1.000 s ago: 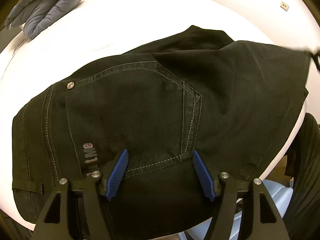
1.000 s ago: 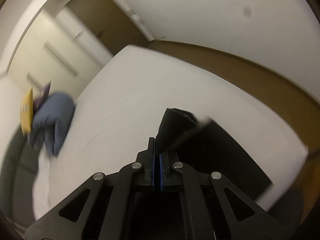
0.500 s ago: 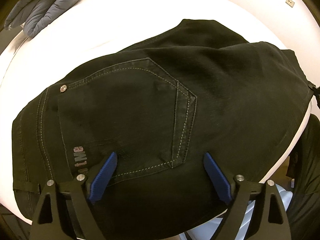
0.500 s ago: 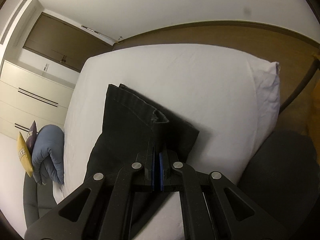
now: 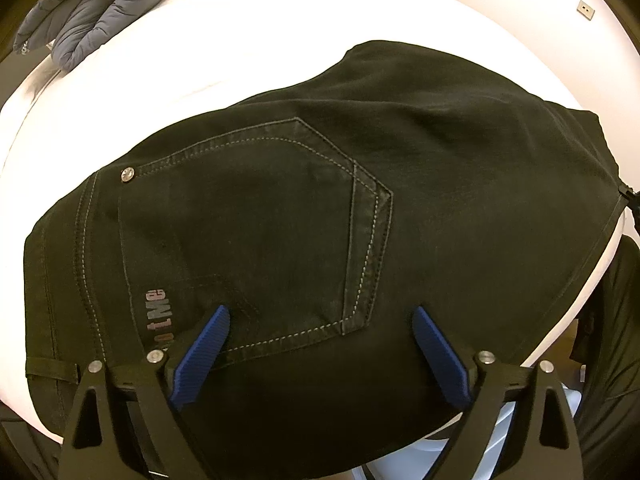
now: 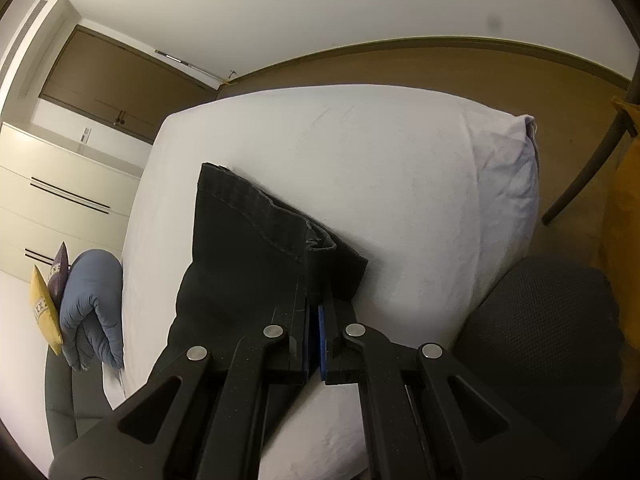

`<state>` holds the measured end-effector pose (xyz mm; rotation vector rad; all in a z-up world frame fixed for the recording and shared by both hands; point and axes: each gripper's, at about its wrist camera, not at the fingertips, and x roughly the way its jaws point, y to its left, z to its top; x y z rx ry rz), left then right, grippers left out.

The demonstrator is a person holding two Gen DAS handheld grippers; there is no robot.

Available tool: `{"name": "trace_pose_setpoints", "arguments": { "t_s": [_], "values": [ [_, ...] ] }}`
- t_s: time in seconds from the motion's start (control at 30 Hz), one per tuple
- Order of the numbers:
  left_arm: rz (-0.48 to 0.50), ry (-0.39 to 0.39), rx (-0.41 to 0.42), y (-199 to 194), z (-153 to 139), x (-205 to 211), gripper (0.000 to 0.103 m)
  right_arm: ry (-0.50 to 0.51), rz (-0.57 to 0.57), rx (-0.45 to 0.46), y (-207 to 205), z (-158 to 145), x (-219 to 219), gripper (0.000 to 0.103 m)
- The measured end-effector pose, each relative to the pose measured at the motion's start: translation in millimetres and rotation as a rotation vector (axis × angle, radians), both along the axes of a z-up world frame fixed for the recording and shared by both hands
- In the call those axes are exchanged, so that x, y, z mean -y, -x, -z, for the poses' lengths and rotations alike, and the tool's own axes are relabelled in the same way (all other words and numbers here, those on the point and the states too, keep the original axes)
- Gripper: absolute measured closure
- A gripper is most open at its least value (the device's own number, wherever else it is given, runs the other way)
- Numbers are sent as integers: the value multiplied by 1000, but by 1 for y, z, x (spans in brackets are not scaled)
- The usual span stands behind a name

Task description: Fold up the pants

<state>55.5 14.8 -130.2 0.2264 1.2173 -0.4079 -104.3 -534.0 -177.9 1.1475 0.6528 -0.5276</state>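
Black pants (image 5: 400, 200) lie folded on a white bed (image 5: 280, 40), back pocket up, waistband at the left. My left gripper (image 5: 320, 320) is open just above the seat of the pants, its blue pads either side of the pocket's lower corner, holding nothing. In the right wrist view the leg hems of the pants (image 6: 248, 248) lie on the bed (image 6: 400, 168). My right gripper (image 6: 314, 312) sits at the hem edge, its blue pads a narrow slit apart, with dark cloth at the left pad.
A grey-blue quilted jacket lies on the bed's far left corner (image 5: 92, 4) and shows in the right wrist view (image 6: 92, 304) beside a yellow cushion (image 6: 44, 312). A dark chair seat (image 6: 552, 344) stands by the bed's near right edge. Wardrobe doors (image 6: 60, 200) stand beyond.
My right gripper swung the leg hems over and laid them on the bed, and its pads have parted slightly. My left gripper has opened wider above the pocket.
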Motion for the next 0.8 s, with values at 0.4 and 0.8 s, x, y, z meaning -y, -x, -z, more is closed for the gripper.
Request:
{"name": "trace_pose_setpoints", "arguments": {
  "t_s": [0.4, 0.8],
  "values": [
    [-38, 27, 14, 9, -6, -20, 7, 111, 47, -27, 33, -45, 17, 89],
    [-88, 89, 66, 14, -16, -17, 7, -7, -775, 82, -159, -20, -159, 89]
  ]
}}
